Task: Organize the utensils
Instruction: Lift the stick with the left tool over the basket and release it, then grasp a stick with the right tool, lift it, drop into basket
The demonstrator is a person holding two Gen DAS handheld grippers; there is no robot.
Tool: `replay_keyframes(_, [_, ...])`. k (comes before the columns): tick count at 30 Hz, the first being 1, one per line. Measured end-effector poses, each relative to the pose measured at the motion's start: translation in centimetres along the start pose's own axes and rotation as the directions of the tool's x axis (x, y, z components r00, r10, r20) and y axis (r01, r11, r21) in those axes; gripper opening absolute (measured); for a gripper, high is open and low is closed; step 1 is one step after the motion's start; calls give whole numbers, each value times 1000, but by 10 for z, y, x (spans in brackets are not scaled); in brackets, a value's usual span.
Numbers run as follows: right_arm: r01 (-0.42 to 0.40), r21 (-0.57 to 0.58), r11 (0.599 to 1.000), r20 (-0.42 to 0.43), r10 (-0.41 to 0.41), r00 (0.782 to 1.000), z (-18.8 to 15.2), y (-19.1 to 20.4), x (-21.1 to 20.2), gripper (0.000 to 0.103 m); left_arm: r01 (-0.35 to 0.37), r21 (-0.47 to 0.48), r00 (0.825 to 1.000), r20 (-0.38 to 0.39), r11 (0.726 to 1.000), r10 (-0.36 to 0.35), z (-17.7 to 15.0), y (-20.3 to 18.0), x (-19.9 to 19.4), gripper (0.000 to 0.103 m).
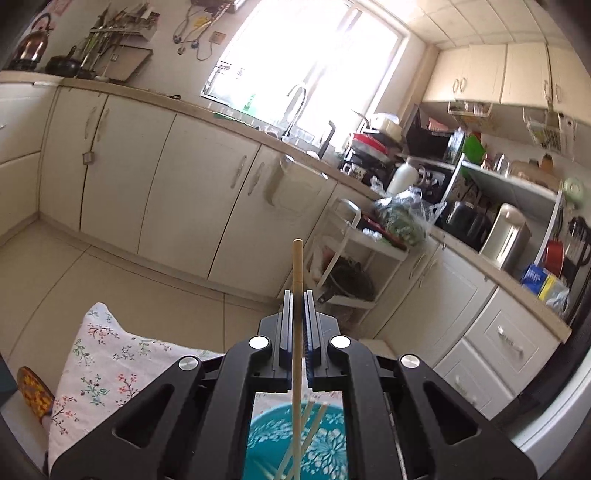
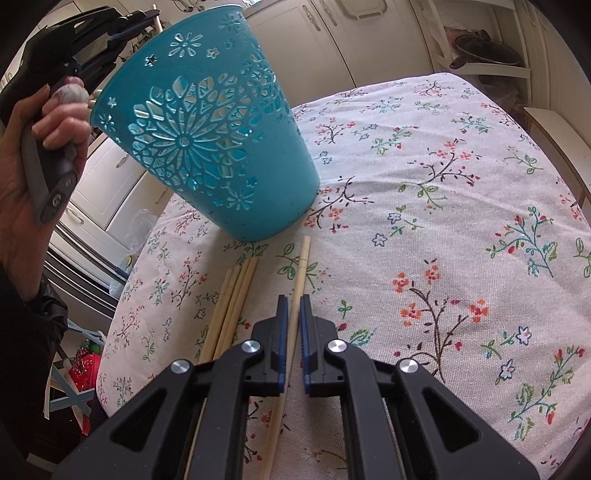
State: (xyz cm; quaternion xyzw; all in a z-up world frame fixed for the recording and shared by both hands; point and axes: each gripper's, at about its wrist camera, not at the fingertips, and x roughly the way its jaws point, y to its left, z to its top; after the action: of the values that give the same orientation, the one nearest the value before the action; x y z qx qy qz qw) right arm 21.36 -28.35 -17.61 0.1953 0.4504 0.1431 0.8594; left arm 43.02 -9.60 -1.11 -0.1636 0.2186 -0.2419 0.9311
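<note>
My left gripper (image 1: 297, 295) is shut on a pale wooden chopstick (image 1: 297, 266), held upright above the teal cutout basket (image 1: 325, 443), which holds several chopsticks (image 1: 310, 424). In the right wrist view the basket (image 2: 207, 147) stands on the floral tablecloth (image 2: 443, 184), with the left gripper (image 2: 122, 26) above its rim. My right gripper (image 2: 294, 299) has its fingers closed around a single chopstick (image 2: 301, 273) lying on the cloth. A bundle of several chopsticks (image 2: 232, 299) lies just left of it.
Kitchen cabinets (image 1: 166, 166) and a cluttered counter (image 1: 461, 221) run behind the table. A white trolley (image 1: 354, 258) stands near the table's far side. A stool edge (image 2: 554, 140) shows at the right.
</note>
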Motion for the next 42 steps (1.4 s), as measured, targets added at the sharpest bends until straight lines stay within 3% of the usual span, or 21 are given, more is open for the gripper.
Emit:
replay_keyframes(7, [1,-1,1000,0,-1,1000,0,0,0,6,-37,206,988,-142,978,67,-41,-21,-5,5])
replay_keyframes(10, [-2,3,1000,-4,2,1000,1,-1,1,7,-53,235,981,-169,971,94,-54,-21,-18,11])
replay_keyframes(14, [10,-10,1000,-8,-11,1000,2,1,1,7,-83,158,990,-101,984,100,-53,-3,-61,45])
replay_keyframes(18, [88,-88,992,-14,-90,996,-1,16,1,7,-136,23,990,-41,990,137,-62,28,-108,61])
replay_keyframes(20, [151,-150,977,-4,-153,988,-3,26,3,7,-180,-47,983,-55,983,177,-77,47,-118,70])
replay_keyframes(23, [202,-187,961,8,-204,979,-4,34,5,7,-263,-139,957,-161,955,241,-119,80,-115,73])
replay_keyframes(26, [69,-75,995,9,-68,998,-6,17,-7,6,-309,-184,934,-245,933,261,-160,101,-111,73])
replay_keyframes(29, [-24,-33,999,57,26,998,-10,8,-28,6,-340,-200,911,-311,919,269,-186,112,-105,73])
replay_keyframes(32, [-120,-10,993,128,120,984,-7,5,-53,6,-344,-187,914,-292,920,282,-182,110,-107,78])
replay_keyframes(36, [-215,4,977,219,209,953,8,9,-82,6,-353,-194,906,-315,915,283,-183,110,-101,79])
replay_keyframes(42, [-305,-77,949,380,311,871,65,43,-128,6,-348,-153,903,-320,925,287,-184,103,-95,79])
